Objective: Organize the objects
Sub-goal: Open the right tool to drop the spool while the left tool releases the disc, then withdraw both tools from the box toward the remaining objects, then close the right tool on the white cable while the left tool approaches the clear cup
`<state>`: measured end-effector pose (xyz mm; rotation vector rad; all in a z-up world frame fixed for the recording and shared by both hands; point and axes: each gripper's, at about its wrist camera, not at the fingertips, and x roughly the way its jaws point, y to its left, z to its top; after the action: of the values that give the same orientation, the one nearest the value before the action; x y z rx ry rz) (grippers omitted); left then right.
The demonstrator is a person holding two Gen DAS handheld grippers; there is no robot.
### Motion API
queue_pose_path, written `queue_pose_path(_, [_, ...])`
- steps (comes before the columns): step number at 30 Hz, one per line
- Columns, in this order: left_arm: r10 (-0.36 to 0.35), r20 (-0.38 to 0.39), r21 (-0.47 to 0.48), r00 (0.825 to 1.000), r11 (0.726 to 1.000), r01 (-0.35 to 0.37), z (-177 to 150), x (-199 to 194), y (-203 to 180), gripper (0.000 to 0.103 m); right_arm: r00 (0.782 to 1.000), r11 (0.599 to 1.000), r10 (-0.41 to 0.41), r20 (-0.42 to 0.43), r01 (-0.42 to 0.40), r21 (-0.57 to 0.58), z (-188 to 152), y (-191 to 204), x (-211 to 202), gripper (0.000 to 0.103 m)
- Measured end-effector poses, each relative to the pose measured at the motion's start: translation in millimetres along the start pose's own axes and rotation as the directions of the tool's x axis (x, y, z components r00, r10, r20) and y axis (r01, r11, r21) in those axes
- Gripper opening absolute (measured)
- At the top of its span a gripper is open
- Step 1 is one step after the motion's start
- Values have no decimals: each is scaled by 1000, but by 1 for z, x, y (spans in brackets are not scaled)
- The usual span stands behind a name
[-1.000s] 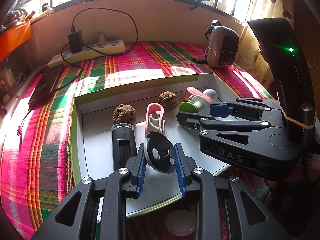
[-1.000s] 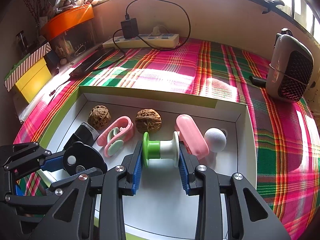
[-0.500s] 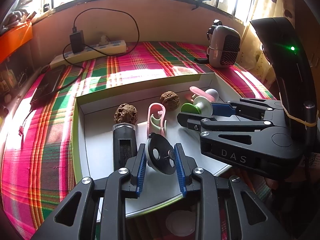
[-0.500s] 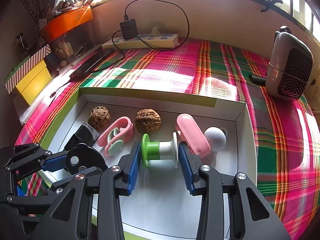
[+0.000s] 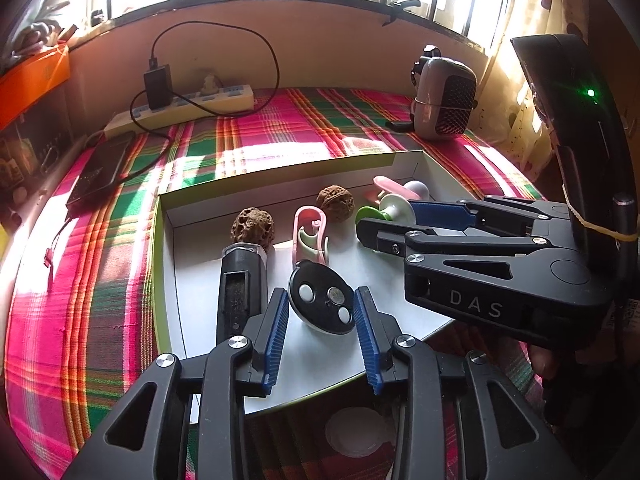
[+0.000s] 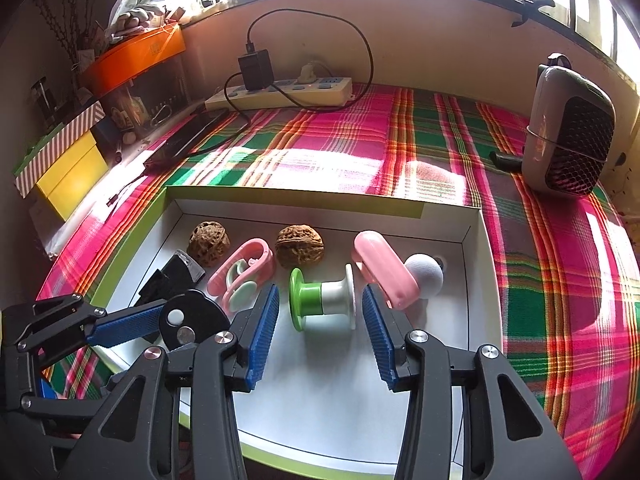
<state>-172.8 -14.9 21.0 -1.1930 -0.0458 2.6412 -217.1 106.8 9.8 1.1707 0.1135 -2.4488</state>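
Inside the white tray (image 6: 472, 300) | left gripper (image 5: 320, 320) is spread, its pads flanking the black disc (image 5: 322, 298) without contact | right gripper (image 6: 318, 316) is released, the green-and-white spool (image 6: 322, 300) lying loose between its pads, beside a walnut (image 6: 300, 246)

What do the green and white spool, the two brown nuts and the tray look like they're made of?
Green and white spool: probably smooth moulded plastic, with even colour and a soft sheen. Left nut and right nut: they look like real walnut shells, matte brown and deeply wrinkled, though carved wood is possible. Tray: likely matte white cardboard, with thin folded walls and a green outer edge.
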Motion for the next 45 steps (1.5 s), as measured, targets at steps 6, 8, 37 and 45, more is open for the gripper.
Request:
queue_pose_path(6, [6, 18, 6, 1000, 1000, -6, -2, -12, -2, 32, 1000, 1000, -5, 19, 5, 15, -4, 3, -12, 45])
queue_pose_path(8, [10, 25, 6, 1000, 1000, -10, -5, -18, -6, 32, 1000, 1000, -6, 24, 6, 18, -6, 4, -17, 45])
queue_pose_path(37, [75, 73, -114, 995, 991, -66, -68, -87, 14, 32, 998, 999, -2, 55, 0, 33, -73, 50, -76, 45])
queue_pose_path(45, [88, 38, -138, 995, 987, -82, -80, -82, 23, 32, 1000, 1000, 12, 7, -12, -9, -85, 67, -63, 45])
